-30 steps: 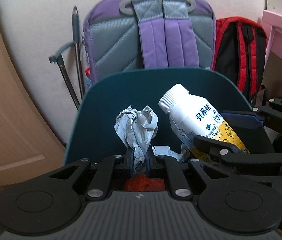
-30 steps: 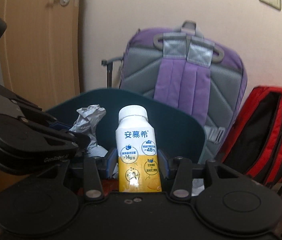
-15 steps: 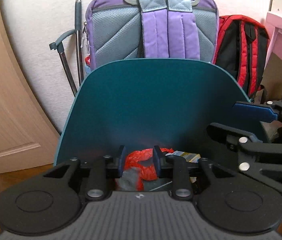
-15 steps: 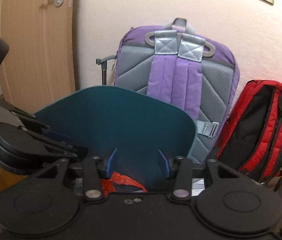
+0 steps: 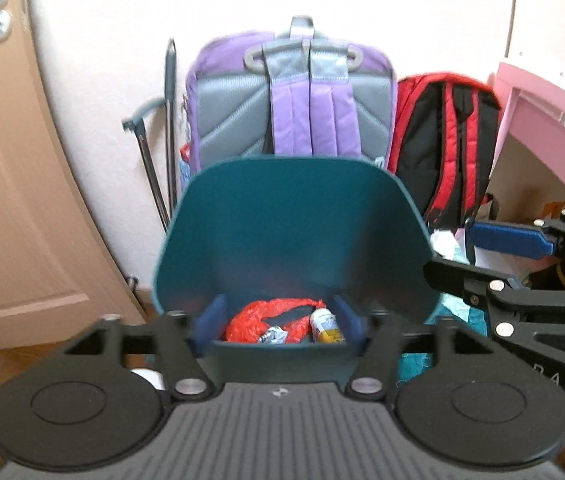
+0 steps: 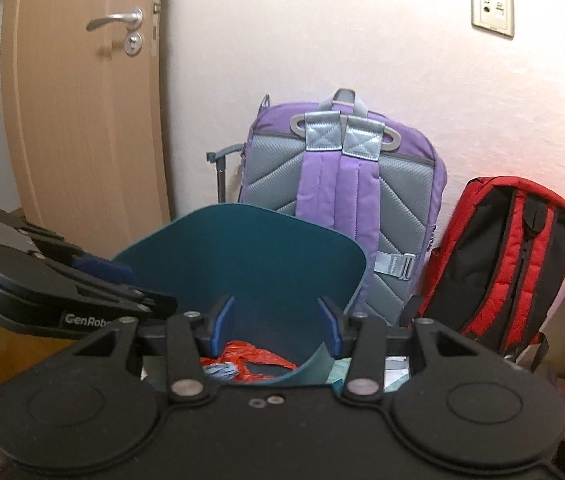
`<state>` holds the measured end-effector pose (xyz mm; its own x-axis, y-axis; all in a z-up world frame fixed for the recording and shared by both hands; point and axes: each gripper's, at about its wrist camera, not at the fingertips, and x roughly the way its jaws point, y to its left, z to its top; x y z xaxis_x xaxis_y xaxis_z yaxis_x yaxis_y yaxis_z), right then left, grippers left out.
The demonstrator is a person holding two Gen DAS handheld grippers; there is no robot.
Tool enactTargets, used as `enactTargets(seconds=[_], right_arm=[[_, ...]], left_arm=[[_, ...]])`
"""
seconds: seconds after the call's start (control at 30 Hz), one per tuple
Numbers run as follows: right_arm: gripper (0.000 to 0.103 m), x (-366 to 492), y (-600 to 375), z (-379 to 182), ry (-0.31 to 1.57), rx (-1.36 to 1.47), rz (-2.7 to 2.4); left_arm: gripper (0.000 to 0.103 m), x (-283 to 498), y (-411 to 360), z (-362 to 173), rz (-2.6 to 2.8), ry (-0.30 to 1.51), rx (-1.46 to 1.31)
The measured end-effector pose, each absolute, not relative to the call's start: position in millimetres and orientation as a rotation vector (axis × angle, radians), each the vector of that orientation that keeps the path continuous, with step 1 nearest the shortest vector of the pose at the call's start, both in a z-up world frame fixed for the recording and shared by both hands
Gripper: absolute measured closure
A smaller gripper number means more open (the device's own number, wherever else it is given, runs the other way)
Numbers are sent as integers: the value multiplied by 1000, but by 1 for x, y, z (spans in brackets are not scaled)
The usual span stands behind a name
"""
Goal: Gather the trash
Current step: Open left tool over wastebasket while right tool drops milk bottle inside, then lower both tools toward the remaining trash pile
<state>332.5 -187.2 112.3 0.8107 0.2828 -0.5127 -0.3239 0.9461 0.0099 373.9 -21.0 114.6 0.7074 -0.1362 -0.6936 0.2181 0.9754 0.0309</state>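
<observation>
A plain white wall (image 6: 362, 80) with a pale socket plate (image 6: 492, 11) backs the scene; a tan wooden door (image 6: 78, 120) with a metal lever handle stands at its left. Against the wall lean a purple pack (image 5: 290, 96) with grey quilted padding and a smaller red-and-black pack (image 5: 446, 140) beside it on the right. A pink desk (image 5: 542, 112) shows at the right edge of the left wrist view.

In front of the packs stands a teal bin (image 5: 290, 232), smooth plastic with a tall rounded back wall. Down inside it lie a crinkled red bag (image 5: 266, 316), a small bottle (image 5: 326, 325) with a white cap and yellow label, and a crumpled grey paper wad (image 5: 272, 336), all close together at the bottom.

The left gripper (image 5: 284, 318) hangs over the bin's near rim, its blue-padded fingers spread apart and holding nothing. The right gripper (image 6: 276, 322) is likewise spread wide and empty over the bin; in the left wrist view it reaches in from the right, beside the bin.
</observation>
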Motion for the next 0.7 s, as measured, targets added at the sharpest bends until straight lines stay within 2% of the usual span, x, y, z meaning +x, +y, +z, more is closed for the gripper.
enactTargets(seconds=[0.27, 0.57, 0.7], right_arm=[[58, 282, -187, 132, 513, -77, 360], [57, 228, -183, 133, 518, -51, 447], [57, 210, -176, 117, 546, -49, 486]], left_arm=[[37, 319, -10, 137, -208, 727, 113], [20, 257, 18, 137, -217, 712, 78], [20, 236, 36, 121, -217, 727, 50]])
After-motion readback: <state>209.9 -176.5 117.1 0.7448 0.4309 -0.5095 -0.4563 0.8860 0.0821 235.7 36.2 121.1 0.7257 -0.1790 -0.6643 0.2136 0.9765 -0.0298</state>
